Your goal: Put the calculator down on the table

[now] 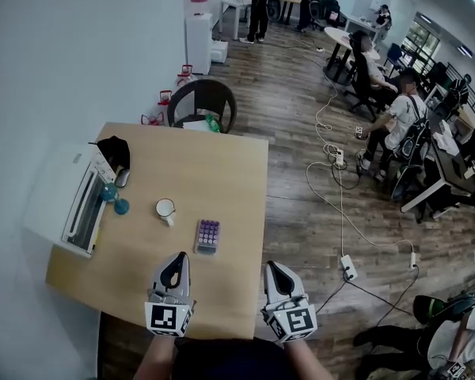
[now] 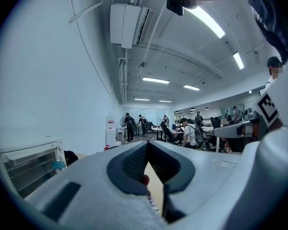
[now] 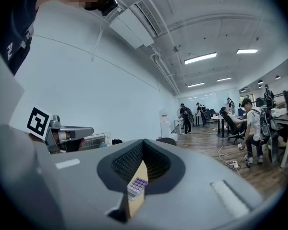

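The calculator, pale with purple keys, lies flat on the wooden table near its front right part, with no gripper touching it. My left gripper is at the table's front edge, just short of the calculator and to its left, with its jaws shut on nothing. Off the table's right front corner, my right gripper is held level, its tips meeting. The right gripper view shows the calculator through the gap below the tips, farther out on the table.
A white cup stands left of the calculator. A white toaster oven, a blue object and a black item sit along the left side. A chair stands behind the table. Cables and a power strip lie on the floor; people sit at desks on the right.
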The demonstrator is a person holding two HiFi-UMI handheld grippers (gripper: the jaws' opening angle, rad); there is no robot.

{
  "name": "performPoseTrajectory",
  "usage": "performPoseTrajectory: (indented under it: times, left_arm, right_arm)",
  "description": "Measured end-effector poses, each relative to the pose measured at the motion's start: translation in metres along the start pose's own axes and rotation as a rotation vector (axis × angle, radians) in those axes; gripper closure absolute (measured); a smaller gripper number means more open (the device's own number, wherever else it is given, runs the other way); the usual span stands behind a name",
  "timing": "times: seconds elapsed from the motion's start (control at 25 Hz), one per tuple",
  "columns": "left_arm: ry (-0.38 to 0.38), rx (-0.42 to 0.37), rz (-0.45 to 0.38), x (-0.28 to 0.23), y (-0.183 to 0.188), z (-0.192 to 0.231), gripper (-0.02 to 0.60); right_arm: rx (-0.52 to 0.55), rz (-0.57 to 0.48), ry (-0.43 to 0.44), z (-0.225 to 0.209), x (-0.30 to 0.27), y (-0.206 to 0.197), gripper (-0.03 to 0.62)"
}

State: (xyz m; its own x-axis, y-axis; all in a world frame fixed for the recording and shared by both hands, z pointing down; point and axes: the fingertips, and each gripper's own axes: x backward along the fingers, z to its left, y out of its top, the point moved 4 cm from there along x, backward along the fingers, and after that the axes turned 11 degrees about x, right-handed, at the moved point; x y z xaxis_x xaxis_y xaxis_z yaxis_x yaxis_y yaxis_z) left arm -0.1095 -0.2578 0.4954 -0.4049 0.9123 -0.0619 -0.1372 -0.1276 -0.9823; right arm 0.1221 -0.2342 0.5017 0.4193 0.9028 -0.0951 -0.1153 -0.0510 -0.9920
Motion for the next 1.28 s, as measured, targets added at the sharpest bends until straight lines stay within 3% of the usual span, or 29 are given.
performPoseTrajectory:
  times: [0.16, 0.48, 0.68, 1.28]
  left_arm:
    - [0.014, -0.048, 0.005, 0.001, 0.002, -0.001, 0.584]
    - [-0.020, -0.018, 0.000, -0.002, 0.002, -0.004, 0.584]
    - [-0.049, 0.104, -0.010, -0.003, -0.002, -0.002, 0.583]
    - [-0.067, 0.092, -0.015, 0.002, 0.000, -0.005, 0.583]
  right_arm:
    - [-0.004, -0.006, 0.001, -0.001, -0.001, 0.002, 0.582]
    - [-0.006, -0.003, -0.002, -0.002, 0.000, 0.000, 0.582]
    - [0.011, 0.001, 0.005, 0.001, 0.001, 0.002, 0.583]
    - [0.030, -0.035, 0.006, 0.001, 0.001, 0.010, 0.583]
